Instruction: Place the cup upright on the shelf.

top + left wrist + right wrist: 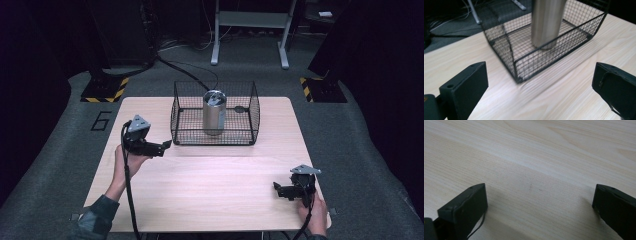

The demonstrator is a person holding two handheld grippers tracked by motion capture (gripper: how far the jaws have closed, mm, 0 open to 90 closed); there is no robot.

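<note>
**Both grippers idling with jaws spread, cylinder standing in the basket**

The steel cylinder (214, 112) is standing upright inside the black wire basket (181, 131) at the far middle of the wooden surface (210, 185). The left gripper (164, 146) is hovering just beside the basket's near left corner, jaws spread and holding nothing. The right gripper (276, 189) is sitting well apart, near the front right corner, jaws likewise spread over bare wood.

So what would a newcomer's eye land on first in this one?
The tall brushed-steel cylinder standing upright inside the black wire-mesh basket at the far middle of the pale wooden table. Next, the left gripper, jaws open, close to the basket's near-left corner, and the right gripper open over bare wood.
</note>
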